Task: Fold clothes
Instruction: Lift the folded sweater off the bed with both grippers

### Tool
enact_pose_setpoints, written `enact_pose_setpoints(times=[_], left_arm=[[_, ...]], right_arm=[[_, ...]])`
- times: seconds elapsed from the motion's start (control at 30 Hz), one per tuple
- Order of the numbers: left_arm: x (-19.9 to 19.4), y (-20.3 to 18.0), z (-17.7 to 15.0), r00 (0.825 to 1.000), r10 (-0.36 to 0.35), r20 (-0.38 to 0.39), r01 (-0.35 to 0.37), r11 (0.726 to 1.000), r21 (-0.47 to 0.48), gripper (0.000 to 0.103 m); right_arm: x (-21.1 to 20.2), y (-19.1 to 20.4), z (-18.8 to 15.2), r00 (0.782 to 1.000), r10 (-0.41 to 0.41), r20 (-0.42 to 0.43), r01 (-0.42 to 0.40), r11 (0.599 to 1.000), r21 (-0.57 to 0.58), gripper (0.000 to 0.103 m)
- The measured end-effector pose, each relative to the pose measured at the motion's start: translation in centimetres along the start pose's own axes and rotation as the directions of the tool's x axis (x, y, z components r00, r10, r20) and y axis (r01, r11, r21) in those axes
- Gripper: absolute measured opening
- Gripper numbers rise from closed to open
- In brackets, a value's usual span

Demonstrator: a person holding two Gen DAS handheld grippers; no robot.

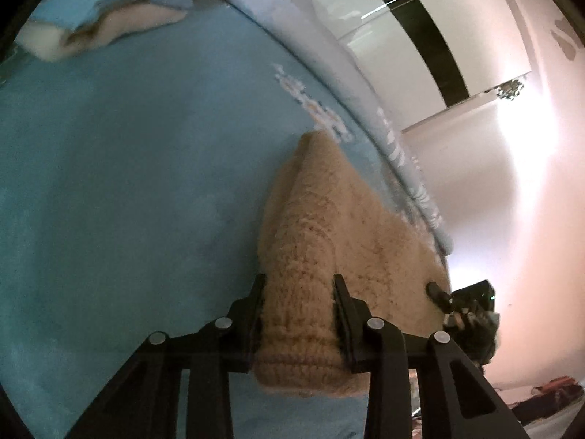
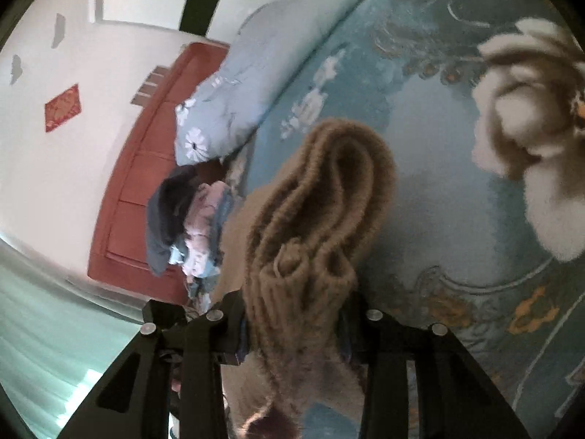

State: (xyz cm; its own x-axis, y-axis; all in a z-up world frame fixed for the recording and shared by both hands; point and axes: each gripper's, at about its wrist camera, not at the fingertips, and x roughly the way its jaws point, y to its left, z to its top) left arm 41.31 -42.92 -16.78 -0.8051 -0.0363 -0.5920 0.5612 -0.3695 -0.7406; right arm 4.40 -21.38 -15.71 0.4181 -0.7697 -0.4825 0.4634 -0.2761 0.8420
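Centrally in the left wrist view, the left gripper (image 1: 299,285) is pinching a ribbed edge of a tan knitted sweater (image 1: 321,226), its two black fingers (image 1: 256,300) pressing against either side of a thick roll of the knit. Beyond the fingertips the sweater is stretching away over a blue bedspread (image 1: 128,183) toward the bed's edge, where a band of white flower print (image 1: 318,106) is showing. At lower right of that view a second black device (image 1: 471,303) is sitting against the sweater's far edge; whether it is gripping there cannot be told. At upper left, a blurred heap of pale and blue clothes (image 1: 109,11) is lying on the bedspread, well apart from the sweater. Correspondingly, in the right wrist view the right gripper (image 2: 296,311) is clamping a bunched, many-layered fold of the same tan knitted sweater (image 2: 329,197), the ribbed hem rolling up between the jaws and the fabric bulging forward in deep curved pleats. Under it the blue bedspread (image 2: 438,190) is displaying a large white flower motif (image 2: 530,139) at right. A pale blue flowered pillow (image 2: 234,102) is resting at the bed's far edge, with a pile of dark and pink garments (image 2: 190,219) just beside it, in front of a red-brown wooden door (image 2: 139,183). A red square decoration (image 2: 62,108) is hanging on the white wall (image 2: 55,164).
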Motion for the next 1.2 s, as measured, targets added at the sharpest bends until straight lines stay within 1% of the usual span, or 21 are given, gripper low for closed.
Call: enact_pose_setpoints(times=[0.07,0.17,0.2,0.23,0.3,0.4,0.47,0.53,0.57,0.6,0.63,0.73,0.77,0.8,0.83,0.87,0.9,0.93,0.97,1.1,1.2], left_arm=[[-0.4,-0.8,0.4,1.0,0.01,0.017,-0.011,0.999,0.042,0.037],[-1.1,-2.1,1.2,0.999,0.024,0.047,-0.029,0.993,0.114,0.039],[-1.3,-2.6,1.5,0.998,0.028,0.057,-0.035,0.99,0.137,0.043],[-1.5,-3.0,1.7,0.997,0.032,0.067,-0.042,0.986,0.16,0.057],[-1.5,-3.7,2.5,0.997,0.028,0.071,-0.041,0.98,0.194,0.075],[1.0,-3.5,4.0,0.999,0.05,0.003,-0.05,0.979,0.196,0.076],[2.9,-2.7,4.6,0.995,0.073,-0.062,-0.06,0.981,0.186,0.076],[4.4,-2.0,4.9,0.99,0.084,-0.113,-0.064,0.983,0.174,0.076],[4.8,-1.6,4.9,0.988,0.083,-0.129,-0.061,0.984,0.167,0.076],[5.1,-1.4,4.9,0.989,0.059,-0.138,-0.037,0.987,0.159,0.076],[5.3,-1.2,4.9,0.989,0.031,-0.144,-0.009,0.989,0.15,0.076],[5.9,-1.0,5.1,0.981,-0.048,-0.186,0.071,0.99,0.12,0.073],[6.0,-1.0,5.1,0.981,-0.053,-0.189,0.076,0.99,0.118,0.07],[6.0,-0.9,5.1,0.981,-0.049,-0.187,0.073,0.99,0.12,0.06],[6.1,-0.9,5.1,0.981,-0.054,-0.185,0.075,0.991,0.107,0.052],[6.3,-0.9,5.1,0.981,-0.061,-0.183,0.078,0.993,0.091,0.048],[6.1,-0.7,5.1,0.982,-0.076,-0.174,0.09,0.993,0.071,0.039],[5.9,-0.7,5.0,0.982,-0.087,-0.165,0.099,0.993,0.063,0.036],[5.6,-1.0,4.9,0.984,-0.087,-0.158,0.098,0.993,0.067,0.036],[4.3,-3.6,4.5,0.989,-0.051,-0.136,0.071,0.986,0.149,0.033],[2.5,-5.5,4.4,0.991,-0.062,-0.12,0.084,0.978,0.191,0.033]], right_arm=[[0.0,-0.6,-0.9,1.0,-0.019,-0.001,0.019,1.0,-0.009,0.039],[-0.4,-1.4,-1.9,1.0,-0.024,0.013,0.025,1.0,-0.015,0.044],[-0.2,-1.3,-1.9,0.999,-0.031,0.015,0.031,0.999,-0.019,0.046],[-0.1,-1.3,-1.9,0.999,-0.038,0.017,0.038,0.999,-0.022,0.046],[0.1,-1.1,-1.9,0.998,-0.051,0.021,0.052,0.998,-0.029,0.052],[0.5,-0.9,-1.9,0.997,-0.071,0.027,0.072,0.997,-0.039,0.057],[0.7,-0.7,-1.9,0.996,-0.084,0.031,0.085,0.995,-0.046,0.06],[1.0,-0.6,-1.8,0.995,-0.097,0.035,0.099,0.994,-0.053,0.06],[1.1,-0.5,-1.8,0.994,-0.104,0.038,0.106,0.993,-0.056,0.06],[1.2,-0.4,-1.8,0.993,-0.11,0.04,0.112,0.992,-0.059,0.063],[1.4,-0.3,-1.7,0.993,-0.11,0.039,0.112,0.992,-0.061,0.063],[2.0,-0.1,-1.4,0.994,-0.106,0.034,0.109,0.992,-0.066,0.063],[2.1,0.0,-1.3,0.994,-0.105,0.032,0.107,0.992,-0.068,0.063],[2.3,0.1,-1.3,0.994,-0.106,0.033,0.108,0.992,-0.067,0.06],[2.3,0.2,-1.3,0.994,-0.103,0.035,0.105,0.992,-0.064,0.059],[2.3,0.2,-1.3,0.994,-0.1,0.037,0.102,0.993,-0.061,0.05],[2.2,0.1,-1.3,0.996,-0.086,0.038,0.088,0.995,-0.05,0.043],[2.0,0.0,-1.3,0.997,-0.07,0.04,0.072,0.997,-0.038,0.042],[1.8,0.3,-1.3,0.997,-0.061,0.041,0.062,0.997,-0.042,0.04],[1.0,1.9,-1.3,0.999,-0.026,0.042,0.029,0.997,-0.073,0.039],[0.4,3.0,-1.3,0.999,0.0,0.042,0.004,0.995,-0.095,0.038]])
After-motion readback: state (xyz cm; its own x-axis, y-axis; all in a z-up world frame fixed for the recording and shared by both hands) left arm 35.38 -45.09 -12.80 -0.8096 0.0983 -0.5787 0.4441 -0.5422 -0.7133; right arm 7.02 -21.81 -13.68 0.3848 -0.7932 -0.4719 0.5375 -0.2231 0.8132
